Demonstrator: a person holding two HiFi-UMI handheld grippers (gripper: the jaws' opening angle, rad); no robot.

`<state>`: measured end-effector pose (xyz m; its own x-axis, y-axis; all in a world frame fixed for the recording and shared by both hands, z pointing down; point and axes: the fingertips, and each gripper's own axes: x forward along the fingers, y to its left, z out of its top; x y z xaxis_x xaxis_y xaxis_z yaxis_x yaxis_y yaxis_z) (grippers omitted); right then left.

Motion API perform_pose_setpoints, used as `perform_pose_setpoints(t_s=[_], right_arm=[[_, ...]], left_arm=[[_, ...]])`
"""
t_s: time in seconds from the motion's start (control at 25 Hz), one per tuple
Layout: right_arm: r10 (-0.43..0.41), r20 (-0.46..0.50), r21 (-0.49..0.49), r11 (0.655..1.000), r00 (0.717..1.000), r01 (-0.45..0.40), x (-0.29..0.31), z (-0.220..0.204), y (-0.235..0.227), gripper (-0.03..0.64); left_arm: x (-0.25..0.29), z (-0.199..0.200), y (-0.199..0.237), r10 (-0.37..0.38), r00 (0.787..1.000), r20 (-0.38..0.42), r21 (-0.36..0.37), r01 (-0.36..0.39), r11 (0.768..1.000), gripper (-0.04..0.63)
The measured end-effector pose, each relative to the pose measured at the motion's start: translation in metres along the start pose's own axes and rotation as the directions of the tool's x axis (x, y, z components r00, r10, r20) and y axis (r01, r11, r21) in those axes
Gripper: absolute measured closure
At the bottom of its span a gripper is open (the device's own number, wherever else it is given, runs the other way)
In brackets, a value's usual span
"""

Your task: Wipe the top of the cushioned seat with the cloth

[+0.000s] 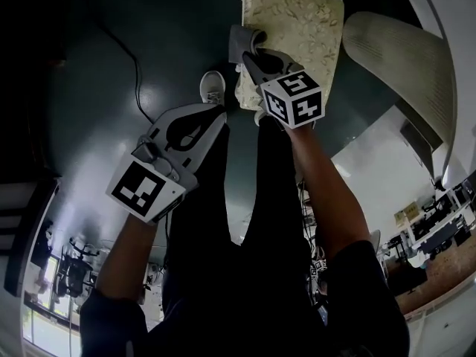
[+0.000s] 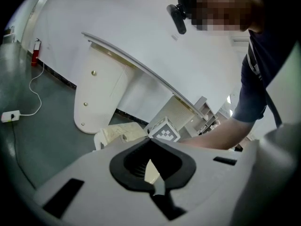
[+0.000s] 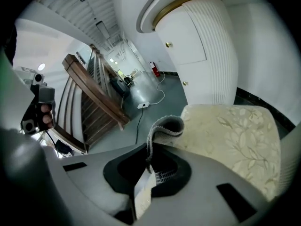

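Our right gripper (image 1: 254, 56) pinches the one grey cloth (image 1: 242, 42) at the left edge of the single cushioned seat (image 1: 297, 21), whose top stretches open beyond. Our left gripper (image 1: 216, 117), jaws pressed together and empty, hangs over open floor (image 1: 111, 125).

**Cushioned seat (image 1: 301, 21):** the top is open across its middle and right side. Its left edge is occupied by the cloth (image 1: 244, 42), pinched in the fingers of the right gripper (image 1: 254, 56).

**Floor (image 1: 111, 65) left of the seat:** open, crossed by one black cable (image 1: 135, 76). A shoe (image 1: 212, 86) sits just beside the seat's near left corner.

**Right of the seat:** a white ribbed cabinet (image 1: 401, 65) stands near, leaving a narrow strip of floor between.

**Left gripper (image 1: 218, 116):** it hangs over the person's legs (image 1: 245, 199), apart from the seat.

**Beyond the seat, right gripper view:** a power strip (image 3: 142, 105) lies on open floor, with a wooden staircase (image 3: 94, 95) well behind it.
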<state>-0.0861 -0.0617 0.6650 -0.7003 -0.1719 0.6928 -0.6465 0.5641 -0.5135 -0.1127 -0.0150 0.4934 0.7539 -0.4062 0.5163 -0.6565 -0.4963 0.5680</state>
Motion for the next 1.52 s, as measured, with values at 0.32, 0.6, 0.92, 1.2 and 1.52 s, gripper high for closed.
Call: perform_pose_setpoints(t_s=[0.32,0.6,0.92,1.2,1.52], right_arm=[[-0.090,-0.005,0.075,0.993,0.996,0.090,-0.055,-0.042,-0.071,0.584],[-0.165,0.028,0.148,0.976,0.986,0.159,-0.101,-0.060,-0.121,0.584],[-0.243,0.038,0.207,0.951,0.969,0.230,-0.152,-0.089,-0.175,0.584],[-0.292,0.052,0.250,0.930,0.955,0.270,-0.184,-0.099,-0.197,0.584],[-0.271,0.077,0.223,0.943,0.959,0.249,-0.176,-0.077,-0.165,0.584]], left_arm=[[0.050,-0.003,-0.038,-0.058,0.997,-0.058,0.029,0.059,0.998,0.588],[0.087,0.002,-0.069,-0.098,0.990,-0.098,0.057,0.103,0.993,0.588],[0.126,-0.008,-0.099,-0.142,0.973,-0.181,0.081,0.159,0.984,0.588],[0.143,0.001,-0.115,-0.169,0.971,-0.169,0.104,0.188,0.977,0.588],[0.118,0.008,-0.105,-0.156,0.980,-0.120,0.106,0.169,0.980,0.588]])
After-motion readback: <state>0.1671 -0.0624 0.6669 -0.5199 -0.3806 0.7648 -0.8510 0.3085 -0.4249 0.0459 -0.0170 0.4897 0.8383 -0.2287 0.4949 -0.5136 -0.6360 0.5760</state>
